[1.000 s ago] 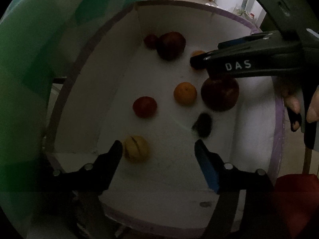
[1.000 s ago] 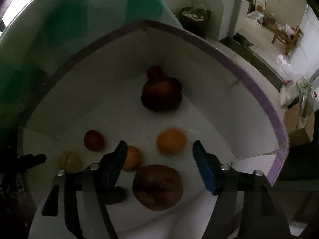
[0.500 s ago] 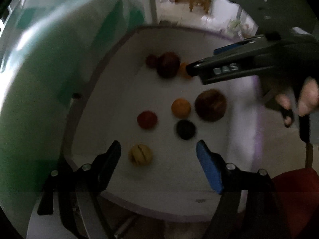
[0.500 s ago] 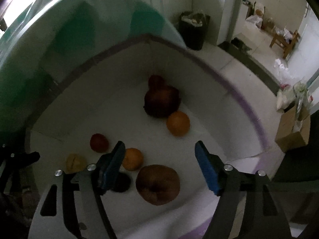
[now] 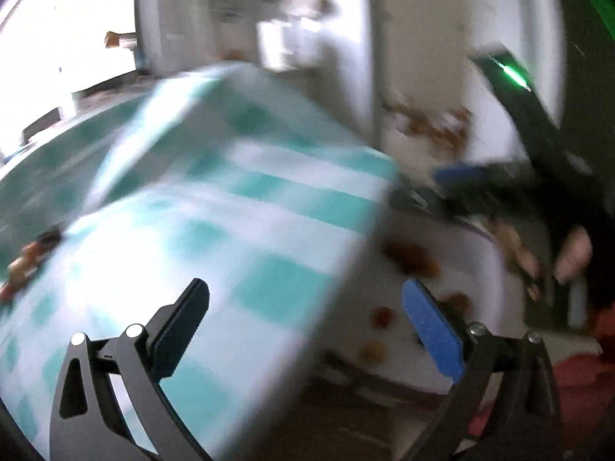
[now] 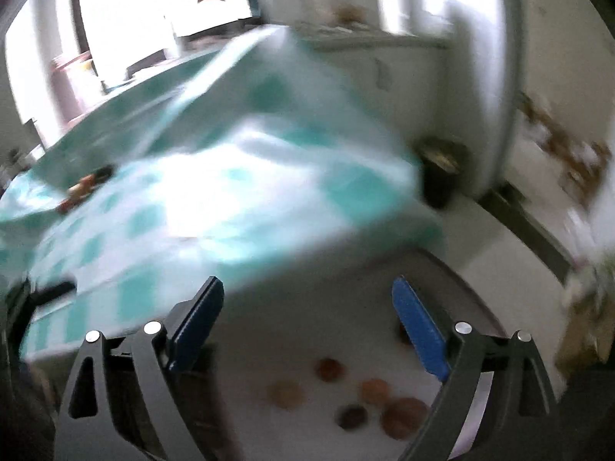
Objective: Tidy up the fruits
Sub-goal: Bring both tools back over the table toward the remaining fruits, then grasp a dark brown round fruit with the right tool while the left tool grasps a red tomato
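Both views are blurred by motion. My left gripper (image 5: 303,303) hangs high over the edge of a table under a green-and-white checked cloth (image 5: 215,223); its jaws are opening wide with nothing between them. Low at the right stands a white box (image 5: 476,269) holding several fruits (image 5: 411,257). My right gripper (image 5: 453,176) shows above that box in the left wrist view. In its own view my right gripper (image 6: 307,311) is also opening wide and empty above the white box (image 6: 307,415), where several round fruits (image 6: 399,417) lie. More fruits (image 6: 82,188) lie far left on the cloth.
A person's hand (image 5: 569,257) holds the right gripper's handle. A dark bin (image 6: 442,169) stands on the floor beyond the table's corner. A bright window (image 6: 153,7) fills the back left, and a cardboard box (image 6: 588,326) sits at the right.
Both grippers have risen out of the white box and tilted up, so the checked table now fills the views. Both pairs of jaws stand wider than before.
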`<move>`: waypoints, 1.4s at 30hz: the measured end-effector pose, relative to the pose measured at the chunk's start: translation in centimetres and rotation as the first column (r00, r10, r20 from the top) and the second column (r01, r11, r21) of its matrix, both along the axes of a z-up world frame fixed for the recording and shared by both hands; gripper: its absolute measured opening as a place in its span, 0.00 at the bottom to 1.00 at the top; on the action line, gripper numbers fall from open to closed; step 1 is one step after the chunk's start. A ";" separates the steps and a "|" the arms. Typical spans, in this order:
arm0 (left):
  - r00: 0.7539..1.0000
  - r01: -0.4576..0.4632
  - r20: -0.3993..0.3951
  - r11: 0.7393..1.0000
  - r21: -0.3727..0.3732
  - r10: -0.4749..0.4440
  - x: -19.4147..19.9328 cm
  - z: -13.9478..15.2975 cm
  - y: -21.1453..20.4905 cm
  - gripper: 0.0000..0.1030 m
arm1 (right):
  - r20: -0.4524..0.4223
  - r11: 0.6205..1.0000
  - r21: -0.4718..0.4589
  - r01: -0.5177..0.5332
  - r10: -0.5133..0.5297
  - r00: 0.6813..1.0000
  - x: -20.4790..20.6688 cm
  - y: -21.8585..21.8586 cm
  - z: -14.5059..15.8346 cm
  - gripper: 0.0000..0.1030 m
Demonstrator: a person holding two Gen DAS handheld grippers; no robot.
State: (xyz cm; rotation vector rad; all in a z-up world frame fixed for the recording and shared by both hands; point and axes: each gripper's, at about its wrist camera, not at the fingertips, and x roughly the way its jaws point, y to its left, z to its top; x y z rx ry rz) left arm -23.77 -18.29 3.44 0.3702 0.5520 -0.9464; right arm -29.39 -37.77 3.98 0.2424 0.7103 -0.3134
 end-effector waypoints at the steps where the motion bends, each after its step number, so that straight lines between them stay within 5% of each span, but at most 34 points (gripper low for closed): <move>1: 0.998 -0.068 -0.014 0.997 -0.025 0.067 1.9 0.6 1.9 0.98 | -0.004 0.999 -0.009 -0.049 0.049 0.999 1.3 1.6 0.1 0.85; 3: 0.981 -0.191 -0.041 0.980 -0.052 0.189 5.2 1.2 5.1 0.98 | -0.030 0.992 -0.019 -0.125 0.124 0.992 3.8 4.5 0.0 0.85; 9: 0.862 -0.502 -0.117 0.861 -0.078 0.492 14.9 2.0 14.3 0.98 | -0.078 0.948 -0.021 -0.319 0.316 0.945 10.9 12.9 -0.8 0.85; 13: 0.758 -0.652 -0.090 0.756 -0.060 0.646 21.0 1.9 19.0 0.98 | -0.123 0.915 -0.060 -0.399 0.390 0.913 15.8 17.4 -1.2 0.85; 18: 0.587 -0.808 -0.153 0.588 -0.043 0.795 28.7 1.3 23.6 0.98 | -0.189 0.886 -0.060 -0.459 0.442 0.877 22.2 20.8 -2.2 0.84; 22: 0.512 -0.857 -0.186 0.513 -0.050 0.838 32.4 1.0 25.3 0.98 | -0.183 0.881 -0.060 -0.469 0.452 0.873 27.3 22.0 -1.8 0.84; 25: 0.489 -0.872 -0.202 0.483 -0.082 0.848 33.2 0.6 26.4 0.98 | -0.201 0.879 -0.095 -0.467 0.443 0.874 31.3 22.8 -1.8 0.82; 31: 0.500 -0.863 -0.370 0.483 -0.144 0.783 33.2 -0.4 29.7 0.98 | -0.224 0.888 -0.110 -0.446 0.415 0.882 38.4 22.4 -1.9 0.71; 42: 0.494 -0.865 -0.399 0.485 -0.130 0.773 33.8 -0.9 29.4 0.98 | -0.229 0.885 -0.098 -0.454 0.424 0.876 45.7 22.7 -2.7 0.61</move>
